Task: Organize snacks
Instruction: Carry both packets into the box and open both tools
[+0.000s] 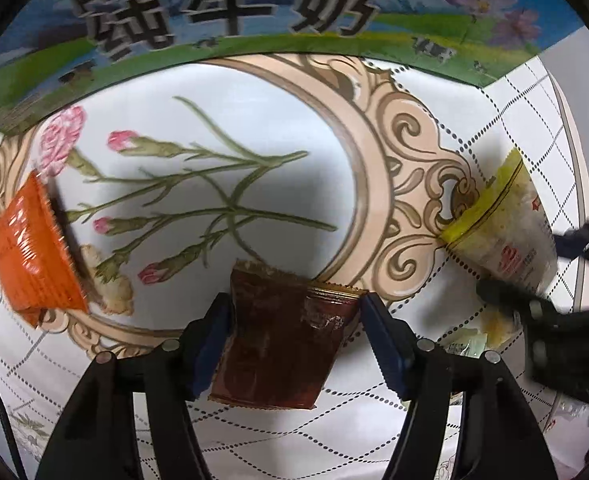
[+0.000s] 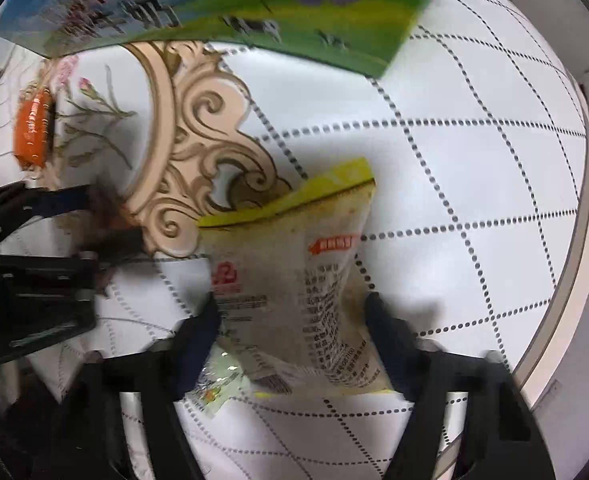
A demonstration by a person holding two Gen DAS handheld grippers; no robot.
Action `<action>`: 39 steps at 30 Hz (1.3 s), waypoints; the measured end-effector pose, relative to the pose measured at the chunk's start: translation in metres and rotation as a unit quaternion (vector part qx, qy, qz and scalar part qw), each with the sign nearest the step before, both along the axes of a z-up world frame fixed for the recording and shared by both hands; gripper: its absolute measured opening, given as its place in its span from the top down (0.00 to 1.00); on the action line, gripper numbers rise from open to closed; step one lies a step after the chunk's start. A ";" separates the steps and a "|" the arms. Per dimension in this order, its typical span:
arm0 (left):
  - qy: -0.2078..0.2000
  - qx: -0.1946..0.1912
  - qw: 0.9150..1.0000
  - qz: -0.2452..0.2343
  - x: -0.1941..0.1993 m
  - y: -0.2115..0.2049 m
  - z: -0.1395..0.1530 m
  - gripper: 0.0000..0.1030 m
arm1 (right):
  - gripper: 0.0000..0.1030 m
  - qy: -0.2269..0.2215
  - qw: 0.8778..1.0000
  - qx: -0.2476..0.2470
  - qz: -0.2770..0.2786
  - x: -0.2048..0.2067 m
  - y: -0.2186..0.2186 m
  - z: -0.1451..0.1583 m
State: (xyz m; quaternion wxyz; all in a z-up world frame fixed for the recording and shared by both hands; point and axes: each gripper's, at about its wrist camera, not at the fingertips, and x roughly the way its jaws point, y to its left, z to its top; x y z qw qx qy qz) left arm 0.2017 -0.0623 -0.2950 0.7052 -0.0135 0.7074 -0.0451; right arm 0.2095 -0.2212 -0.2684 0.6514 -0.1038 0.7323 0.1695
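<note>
My left gripper [image 1: 294,308] is shut on a dark brown snack packet [image 1: 282,332] and holds it above the tablecloth. My right gripper [image 2: 292,312] is shut on a yellow-topped, pale snack bag [image 2: 294,276] with printed text; that bag also shows at the right of the left wrist view [image 1: 502,228]. An orange snack packet [image 1: 30,252] lies on the cloth at the left, also small in the right wrist view [image 2: 34,124]. The left gripper with the brown packet shows at the left of the right wrist view [image 2: 106,216].
A milk carton box [image 1: 254,12] with blue, green and flower print stands at the back, also in the right wrist view [image 2: 234,0]. The white tablecloth [image 1: 222,120] has a floral oval print. The table's rounded edge [image 2: 574,264] runs along the right.
</note>
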 end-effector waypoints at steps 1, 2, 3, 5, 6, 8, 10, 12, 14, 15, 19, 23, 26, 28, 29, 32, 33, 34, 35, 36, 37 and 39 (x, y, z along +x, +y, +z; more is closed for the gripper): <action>-0.002 0.000 1.000 0.009 0.003 0.003 0.007 0.39 | 0.44 0.001 0.999 0.008 -0.031 0.002 -0.007 0.000; -0.002 -0.005 1.000 0.026 0.002 0.012 0.010 0.39 | 0.44 0.001 0.997 0.026 -0.073 0.005 -0.016 0.002; 0.001 -0.011 0.999 0.042 0.002 0.020 0.011 0.39 | 0.45 0.003 0.994 0.046 -0.103 0.009 -0.022 0.003; 0.009 -0.028 0.997 0.072 0.003 0.037 0.010 0.38 | 0.45 0.012 0.980 0.102 -0.171 0.012 -0.035 0.009; 0.014 -0.042 0.995 0.085 0.004 0.045 0.007 0.38 | 0.45 0.016 0.976 0.111 -0.186 0.012 -0.038 0.009; 0.032 -0.069 0.993 0.091 0.004 0.054 0.002 0.33 | 0.44 0.017 0.973 0.110 -0.202 0.013 -0.041 0.010; 0.042 -0.080 0.993 0.076 0.003 0.054 0.001 0.29 | 0.39 0.016 0.972 0.106 -0.209 0.013 -0.046 0.011; 0.050 -0.074 0.995 0.048 0.000 0.049 -0.001 0.26 | 0.38 0.010 0.974 0.097 -0.202 0.003 -0.036 0.007; 0.053 -0.055 0.997 0.018 -0.004 0.041 -0.002 0.26 | 0.38 -0.001 0.980 0.077 -0.184 -0.004 -0.028 0.006; 0.052 -0.042 0.998 0.003 -0.006 0.037 -0.002 0.26 | 0.38 -0.004 0.982 0.067 -0.175 -0.006 -0.027 -0.003; 0.027 0.003 0.999 -0.017 -0.014 0.024 0.005 0.50 | 0.53 -0.028 0.991 0.015 -0.131 -0.017 -0.013 -0.009; 0.015 -0.007 1.000 -0.012 -0.013 0.026 0.020 0.51 | 0.59 -0.027 0.989 0.037 -0.141 -0.024 -0.009 -0.001; 0.005 -0.016 1.000 -0.009 -0.010 0.030 0.042 0.51 | 0.62 -0.021 0.984 0.076 -0.162 -0.024 -0.014 0.014; -0.007 -0.022 1.000 -0.008 -0.007 0.035 0.057 0.51 | 0.63 -0.019 0.980 0.099 -0.170 -0.024 -0.015 0.027; -0.015 -0.027 1.000 -0.005 -0.005 0.038 0.067 0.51 | 0.63 -0.022 0.978 0.114 -0.176 -0.025 -0.013 0.034; -0.039 -0.047 0.998 0.005 0.004 0.045 0.098 0.51 | 0.63 -0.027 0.971 0.149 -0.186 -0.023 -0.010 0.059; -0.050 -0.056 0.997 0.010 0.010 0.052 0.109 0.51 | 0.63 -0.027 0.969 0.160 -0.187 -0.021 -0.018 0.070; -0.059 -0.065 0.996 0.012 0.015 0.055 0.123 0.51 | 0.63 -0.029 0.967 0.171 -0.189 -0.017 -0.020 0.079; -0.068 -0.072 0.995 0.014 0.019 0.057 0.136 0.51 | 0.63 -0.036 0.962 0.189 -0.193 -0.015 -0.021 0.094; -0.079 -0.081 0.993 0.018 0.024 0.061 0.149 0.51 | 0.63 -0.043 0.961 0.197 -0.192 -0.014 -0.025 0.106; -0.088 -0.089 0.992 0.020 0.028 0.064 0.161 0.51 | 0.63 -0.054 0.957 0.208 -0.193 -0.010 -0.026 0.121; -0.103 -0.102 0.989 0.024 0.043 0.071 0.185 0.51 | 0.63 -0.072 0.952 0.224 -0.194 0.002 -0.026 0.147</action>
